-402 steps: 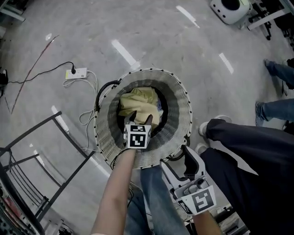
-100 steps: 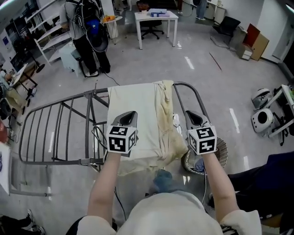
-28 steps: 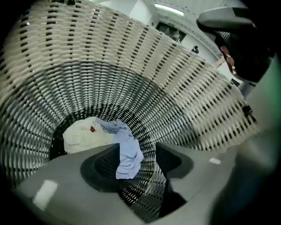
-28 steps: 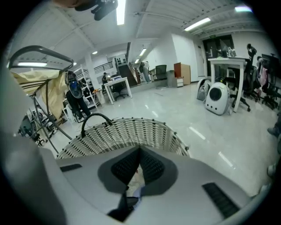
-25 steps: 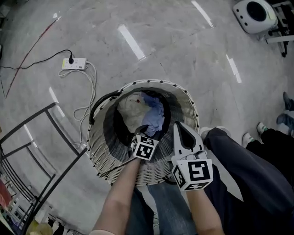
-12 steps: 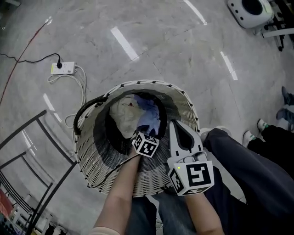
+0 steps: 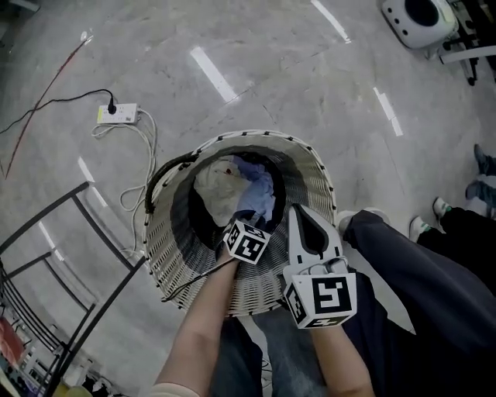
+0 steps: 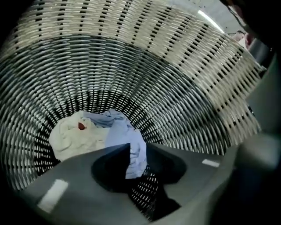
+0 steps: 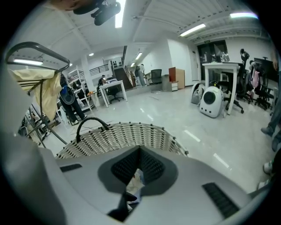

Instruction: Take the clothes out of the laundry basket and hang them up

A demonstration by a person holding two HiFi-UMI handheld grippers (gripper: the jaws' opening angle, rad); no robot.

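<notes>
The white woven laundry basket (image 7: 306, 174) stands on the floor below me. A cream garment (image 7: 215, 194) and a light blue garment (image 7: 257, 188) lie at its bottom. My left gripper (image 7: 254, 223) reaches down inside the basket. In the left gripper view its jaws have just been closing, and the left gripper (image 8: 136, 151) pinches a fold of the light blue garment (image 8: 127, 136). The cream garment (image 8: 72, 136) lies just left of it. My right gripper (image 7: 297, 211) hovers over the basket's near right rim, shut and empty (image 9: 139, 151).
A grey drying rack (image 7: 70, 256) stands at the left, with a cream cloth (image 9: 41, 94) hung on it. A power strip (image 7: 118, 114) and cable lie beyond the basket. A person's dark trouser leg (image 7: 434, 287) is at the right, and a white machine (image 7: 418, 19) sits far right.
Four seconds ago both grippers were at the rack's cream cloth; now they are at the basket. Over the last second the left gripper sank slightly toward the blue garment.
</notes>
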